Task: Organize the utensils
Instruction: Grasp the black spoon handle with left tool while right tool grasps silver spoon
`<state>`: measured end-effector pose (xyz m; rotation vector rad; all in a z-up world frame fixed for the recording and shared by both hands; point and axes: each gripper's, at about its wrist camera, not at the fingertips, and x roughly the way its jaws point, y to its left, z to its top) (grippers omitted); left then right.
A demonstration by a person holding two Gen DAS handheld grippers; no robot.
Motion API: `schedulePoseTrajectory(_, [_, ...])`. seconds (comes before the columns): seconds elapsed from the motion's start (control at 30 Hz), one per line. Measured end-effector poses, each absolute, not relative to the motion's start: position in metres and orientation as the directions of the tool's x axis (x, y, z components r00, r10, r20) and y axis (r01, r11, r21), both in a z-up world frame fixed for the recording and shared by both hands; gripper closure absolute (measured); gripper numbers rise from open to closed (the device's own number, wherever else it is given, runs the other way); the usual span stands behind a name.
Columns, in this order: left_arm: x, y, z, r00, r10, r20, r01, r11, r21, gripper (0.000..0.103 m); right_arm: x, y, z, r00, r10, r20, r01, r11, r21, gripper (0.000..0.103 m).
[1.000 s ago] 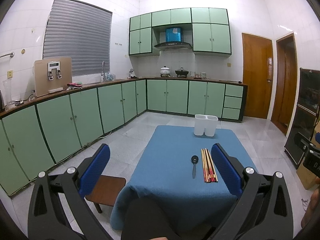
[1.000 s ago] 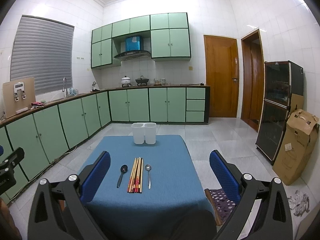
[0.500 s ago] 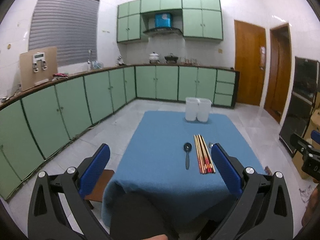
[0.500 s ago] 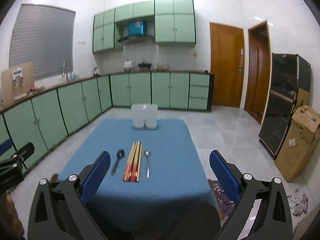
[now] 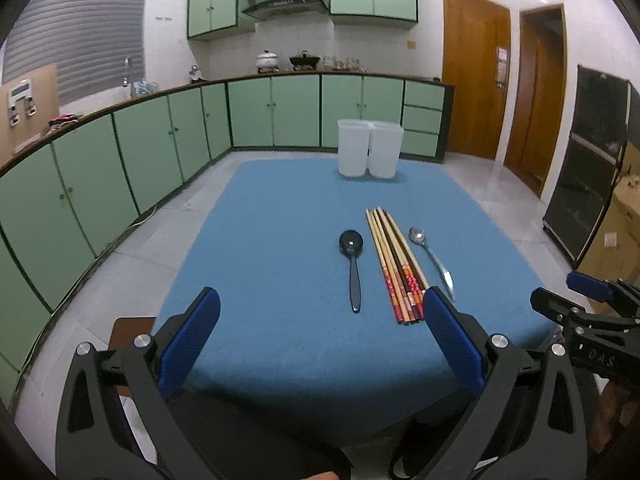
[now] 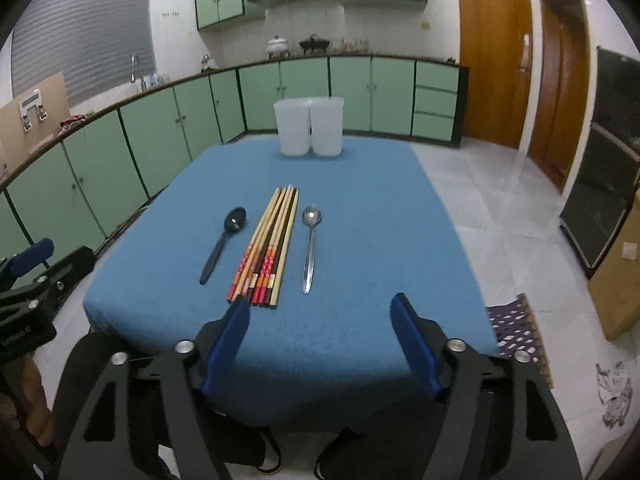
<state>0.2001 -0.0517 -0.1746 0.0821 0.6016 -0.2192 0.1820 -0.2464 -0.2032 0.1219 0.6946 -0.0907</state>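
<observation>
On the blue-covered table (image 5: 280, 240) lie a black spoon (image 5: 352, 264), a bundle of several chopsticks (image 5: 396, 264) and a metal spoon (image 5: 434, 260), side by side. A white two-compartment holder (image 5: 369, 153) stands at the far edge. My left gripper (image 5: 320, 304) is open and empty, near the table's front edge, below the black spoon. My right gripper (image 6: 320, 308) is open and empty, just short of the metal spoon (image 6: 310, 244) and the chopsticks (image 6: 266, 244). The black spoon (image 6: 224, 240) and holder (image 6: 309, 126) show there too.
Green cabinets (image 5: 120, 152) line the left and back walls. A brown stool (image 5: 128, 328) stands at the table's left front corner. A dark cabinet (image 6: 600, 184), a cardboard box (image 6: 616, 280) and a patterned mat (image 6: 520, 332) are on the right.
Both grippers have moved forward and lower toward the table; the utensils now appear larger and closer. Both jaws stay open.
</observation>
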Motion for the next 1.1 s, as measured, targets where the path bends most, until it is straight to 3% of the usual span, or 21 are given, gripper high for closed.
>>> schedulePoseTrajectory(0.4, [0.278,-0.074,-0.250,0.667,-0.184,-0.722,0.268,0.963,0.003,0.005,0.253,-0.258,-0.259,0.722,0.054,-0.690,0.053,0.990,0.133,0.058])
schedulePoseTrajectory(0.97, [0.312,-0.093,-0.285,0.642,-0.141,-0.753,0.267,0.963,0.047,0.005,0.290,-0.253,-0.286,0.711,0.047,-0.702,-0.006,0.998,0.061,0.073])
schedulePoseTrajectory(1.07, [0.311,-0.092,-0.284,0.652,-0.153,-0.743,0.260,0.965,0.030,0.016,0.291,-0.259,-0.287,0.714,0.041,-0.698,0.002,0.998,0.061,0.086])
schedulePoseTrajectory(1.1, [0.311,-0.092,-0.283,0.657,-0.154,-0.738,0.260,0.965,0.029,0.027,0.291,-0.262,-0.287,0.715,0.041,-0.698,0.009,0.998,0.067,0.091])
